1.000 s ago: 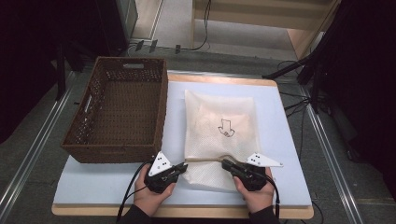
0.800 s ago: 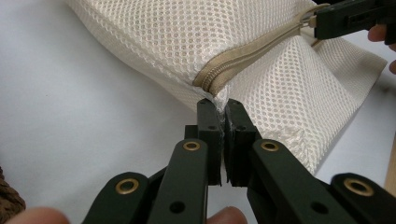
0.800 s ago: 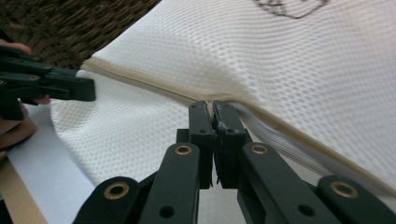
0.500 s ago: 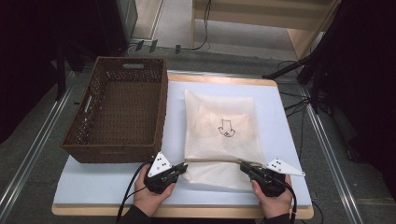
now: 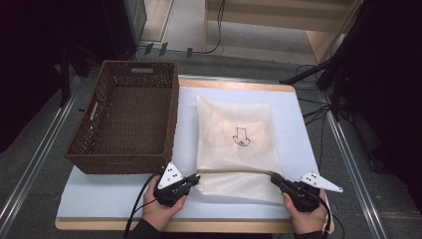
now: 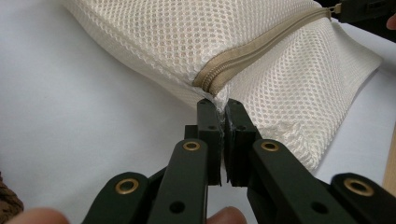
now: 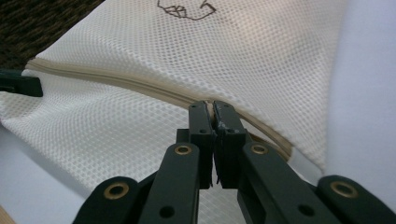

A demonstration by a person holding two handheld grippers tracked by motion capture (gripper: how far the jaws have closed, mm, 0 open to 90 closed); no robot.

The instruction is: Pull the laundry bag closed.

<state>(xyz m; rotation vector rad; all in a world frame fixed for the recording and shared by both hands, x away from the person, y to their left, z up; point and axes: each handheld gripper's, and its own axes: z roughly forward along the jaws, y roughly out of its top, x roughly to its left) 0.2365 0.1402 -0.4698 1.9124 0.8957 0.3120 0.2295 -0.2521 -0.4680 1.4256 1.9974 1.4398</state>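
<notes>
On the bench, largest thing first:
Bench [image 5: 119, 196]: flat rectangular top under a smooth pale blue-white sheet, with a light wooden edge showing at the far and near sides.
Basket [image 5: 89, 152]: dark brown woven wicker, rectangular with upright walls and a cut-out handle slot in the far wall; it stands on the left part of the bench, just beside the mesh bag.
Mesh bag [image 5: 234, 129]: cream-white netted fabric with small regular holes, soft and roughly rectangular, lying flat at the middle of the bench; a pale folded item shows faintly through it, and a small dark line drawing sits on its top face.
Zipper [image 6: 261, 46]: beige cloth tape with fine teeth, running as a slightly raised straight line across the bag's near part, from one hand-held gripper to the other.
Left hand-held gripper [image 5: 195, 178]: black, hard and angular with brass rivets, a grey three-cornered plate on top; held at the bag's near left corner, its jaws are pressed together on the mesh right at the zipper's end [image 6: 219, 105].
Right hand-held gripper [image 5: 273, 177]: same black build and grey plate; at the bag's near right, its jaws are clamped shut on the zipper line [image 7: 213, 109], and whether a pull tab is between them I cannot tell.
</notes>
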